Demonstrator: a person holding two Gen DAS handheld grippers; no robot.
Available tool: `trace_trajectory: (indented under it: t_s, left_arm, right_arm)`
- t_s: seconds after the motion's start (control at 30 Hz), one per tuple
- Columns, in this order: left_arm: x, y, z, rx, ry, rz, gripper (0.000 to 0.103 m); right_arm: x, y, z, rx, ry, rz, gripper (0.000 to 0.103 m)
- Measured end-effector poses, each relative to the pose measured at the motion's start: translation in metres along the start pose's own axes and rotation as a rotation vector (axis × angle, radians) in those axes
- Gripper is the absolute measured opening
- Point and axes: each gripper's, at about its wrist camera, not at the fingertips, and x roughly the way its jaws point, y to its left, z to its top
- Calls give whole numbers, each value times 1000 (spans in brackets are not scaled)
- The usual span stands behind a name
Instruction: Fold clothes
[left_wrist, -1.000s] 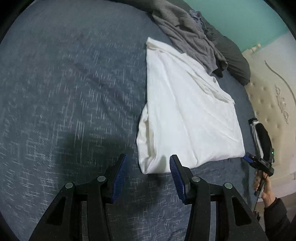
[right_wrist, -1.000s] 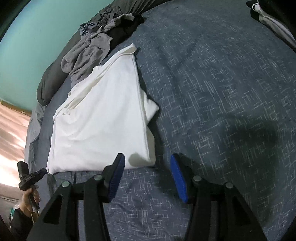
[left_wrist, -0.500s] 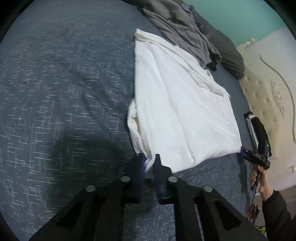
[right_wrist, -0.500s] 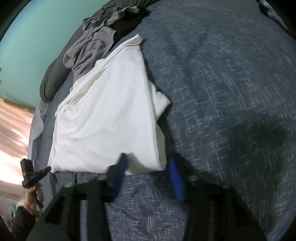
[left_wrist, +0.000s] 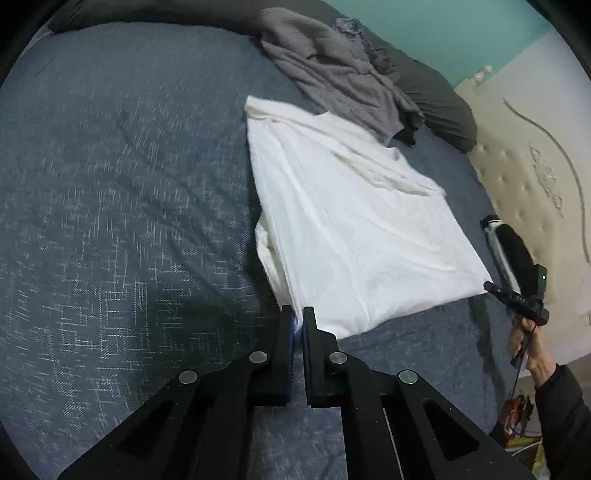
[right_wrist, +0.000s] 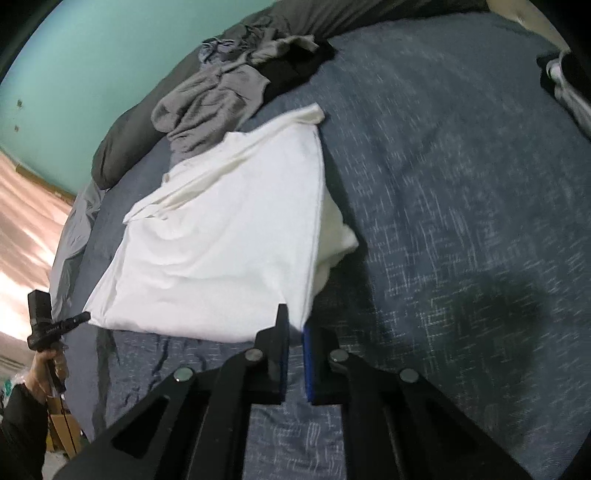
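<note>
A second ago both grippers hung open just short of the near hem of the white shirt (left_wrist: 354, 229); now each has closed on it. The left gripper (left_wrist: 298, 320) has its jaws nearly together on the near left corner of the shirt, cloth pinched between the blue pads, and the right gripper (right_wrist: 293, 325) has its jaws drawn in on a near corner of the hem too, though a narrow gap shows farther back between its fingers. Oddly, each camera also shows another gripper and a hand at the far end of that hem, so I cannot square which corner is whose. The shirt lies on the bed (left_wrist: 110, 184), sides already turned in to a long panel, collar end away toward the grey clothes (left_wrist: 332, 70) heaped by the pillow (left_wrist: 439, 103). The fabric by the left jaws looks pulled taut. With both near corners held, my guess is the hem is about to be carried up toward the collar, halving the panel.
</note>
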Motion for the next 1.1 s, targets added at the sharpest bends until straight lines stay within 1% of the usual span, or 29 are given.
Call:
trace_trajectory:
  t_s: [0.17, 0.33, 0.43, 0.63, 0.83, 0.97, 1.1]
  left_arm:
    - [-21, -21, -3, 34, -14, -11, 4]
    - [-41, -34, -23, 48, -3, -8, 3]
    - [-52, -44, -43, 54, 7, -15, 3]
    - [-69, -59, -107, 95, 79, -7, 4]
    - [-84, -71, -161, 103, 95, -16, 4]
    - [-90, -71, -194, 99, 100, -24, 4]
    - [-80, -61, -215, 81, 122, -16, 4]
  right_arm:
    - [-30, 22, 4, -43, -26, 16, 6]
    - [-60, 36, -6, -70, -34, 31, 5]
    - [-75, 35, -28, -80, -13, 31, 5]
    - [-105, 33, -76, -98, 37, 32, 5]
    - [-128, 32, -122, -115, 72, 32, 5]
    - [-136, 31, -148, -128, 97, 30, 5]
    - [-133, 22, -168, -121, 109, 16, 5]
